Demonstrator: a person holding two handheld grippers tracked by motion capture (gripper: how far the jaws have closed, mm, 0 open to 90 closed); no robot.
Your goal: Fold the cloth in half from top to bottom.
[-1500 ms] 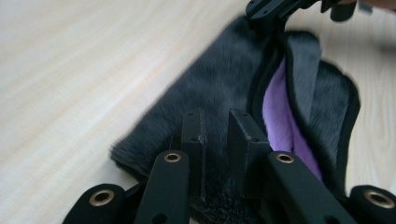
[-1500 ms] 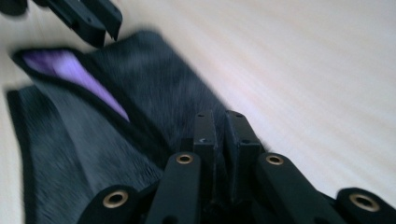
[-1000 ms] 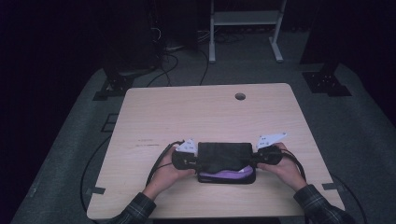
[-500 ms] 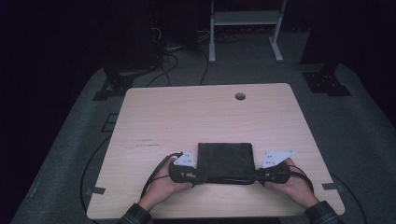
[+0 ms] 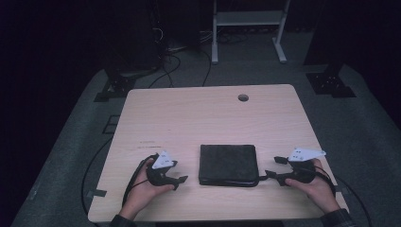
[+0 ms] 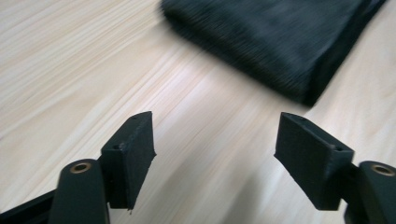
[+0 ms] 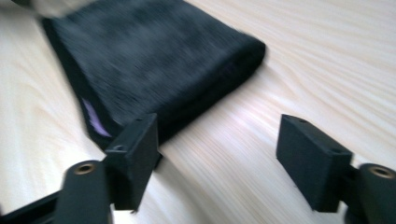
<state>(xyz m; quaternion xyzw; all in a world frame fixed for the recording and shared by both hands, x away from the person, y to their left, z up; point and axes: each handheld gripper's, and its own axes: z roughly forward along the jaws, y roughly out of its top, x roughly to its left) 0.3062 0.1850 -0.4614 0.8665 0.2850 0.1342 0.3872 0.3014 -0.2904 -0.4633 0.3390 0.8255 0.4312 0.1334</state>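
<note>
Flanking black folded cloth (image 5: 228,164), L gripper (image 5: 182,180) & R gripper (image 5: 268,176) w/ jaws spread.

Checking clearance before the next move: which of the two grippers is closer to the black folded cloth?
The right gripper: its open jaws nearly reach the black folded cloth at its near right corner. The left gripper, also open, sits farther off with bare light wooden table between.

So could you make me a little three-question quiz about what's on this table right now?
1. True or false: the left gripper is clamped on the folded black cloth.
2. What colour peeks out at the cloth's edge in the right gripper view? A green, B purple, C red.
3. Fill in: the right gripper has its jaws ____.

Key: 1 false, its jaws are open and hold nothing. 2 B. 3 open.
</note>
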